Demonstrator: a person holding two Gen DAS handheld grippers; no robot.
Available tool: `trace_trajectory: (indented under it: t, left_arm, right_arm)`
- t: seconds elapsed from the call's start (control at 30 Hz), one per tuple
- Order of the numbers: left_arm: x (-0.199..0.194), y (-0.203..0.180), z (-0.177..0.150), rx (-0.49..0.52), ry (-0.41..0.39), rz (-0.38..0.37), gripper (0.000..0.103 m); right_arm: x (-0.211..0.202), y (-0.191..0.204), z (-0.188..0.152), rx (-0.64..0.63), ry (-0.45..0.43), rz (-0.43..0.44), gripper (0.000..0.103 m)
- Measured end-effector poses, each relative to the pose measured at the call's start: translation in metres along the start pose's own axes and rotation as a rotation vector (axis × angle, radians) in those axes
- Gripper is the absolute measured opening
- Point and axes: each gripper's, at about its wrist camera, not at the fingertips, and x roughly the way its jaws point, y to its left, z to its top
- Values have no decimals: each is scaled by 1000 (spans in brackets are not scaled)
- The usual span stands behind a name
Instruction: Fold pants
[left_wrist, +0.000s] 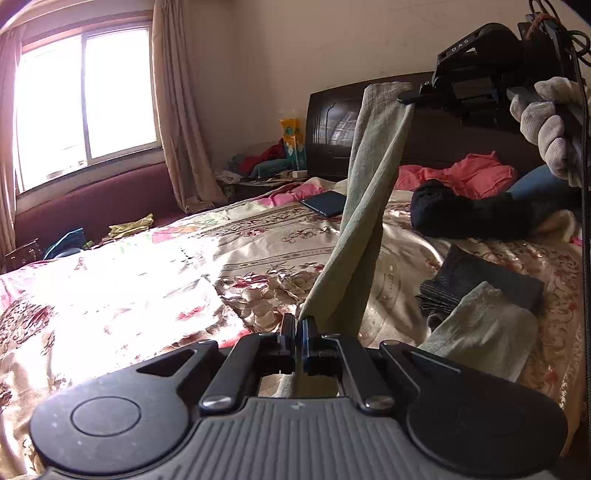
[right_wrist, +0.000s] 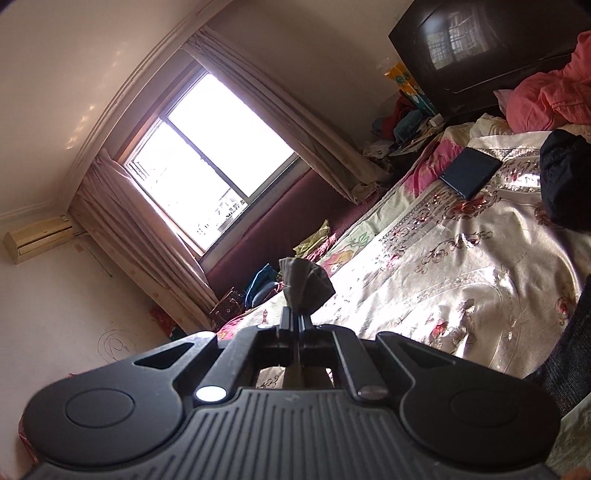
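Observation:
Grey-green pants hang stretched in the air over the bed between my two grippers. My left gripper is shut on the lower end of the cloth, low over the bedspread. My right gripper, held in a gloved hand at the upper right, is shut on the upper end. In the right wrist view my right gripper pinches a bunched tuft of the pants. Another part of the same cloth lies on the bed at the right.
The floral bedspread covers the bed. A dark folded garment, a black bundle, pink clothes and a dark tablet lie on it. A dark headboard stands behind. A window is at the left.

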Motion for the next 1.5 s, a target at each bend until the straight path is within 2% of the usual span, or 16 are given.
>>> trace_trajectory:
  t: [0.1, 0.13, 0.17, 0.2, 0.3, 0.4, 0.5, 0.6, 0.7, 0.77, 0.9, 1.17, 1.2, 1.23, 1.4, 1.5]
  left_arm:
    - [8, -25, -22, 40, 67, -89, 19]
    - [14, -34, -34, 56, 105, -118, 19]
    - [18, -42, -44, 63, 140, -147, 19]
    - [23, -49, -55, 65, 176, -177, 19]
    - [29, -60, -71, 87, 228, -205, 19]
    - [32, -55, -69, 77, 227, -192, 19]
    - [35, -48, -63, 65, 213, -184, 19]
    - [37, -43, -61, 91, 213, -159, 19]
    - [42, -39, -63, 92, 216, -154, 21]
    - [43, -38, -65, 87, 215, -156, 27]
    - [40, -37, -71, 114, 211, -147, 33]
    - [41, -33, -72, 85, 198, -142, 35]
    - [42, -32, -71, 82, 192, -139, 35]
    - [42, -31, -70, 82, 188, -136, 35]
    - [44, -30, -69, 99, 185, -125, 35]
    - [38, -29, -67, 99, 172, -125, 38]
  right_arm:
    - [-23, -38, -28, 20, 16, -90, 12]
    - [-27, -55, -40, 42, 39, -139, 31]
    - [-31, -72, -52, 77, 63, -180, 42]
    - [-35, -93, -67, 129, 97, -228, 47]
    - [-50, -142, -106, 282, 162, -305, 47]
    - [-60, -164, -128, 359, 169, -321, 47]
    - [-59, -170, -132, 388, 160, -300, 47]
    - [-48, -169, -126, 347, 125, -303, 47]
    - [-32, -175, -124, 345, 117, -323, 46]
    - [-25, -176, -125, 355, 118, -333, 45]
    - [-28, -165, -122, 311, 86, -364, 34]
    - [-20, -167, -113, 306, 55, -417, 33]
    - [-18, -166, -113, 297, 47, -421, 23]
    - [-17, -165, -113, 291, 45, -427, 5]
    - [-18, -156, -102, 270, 36, -386, 3]
    - [-31, -140, -86, 276, -13, -301, 2]
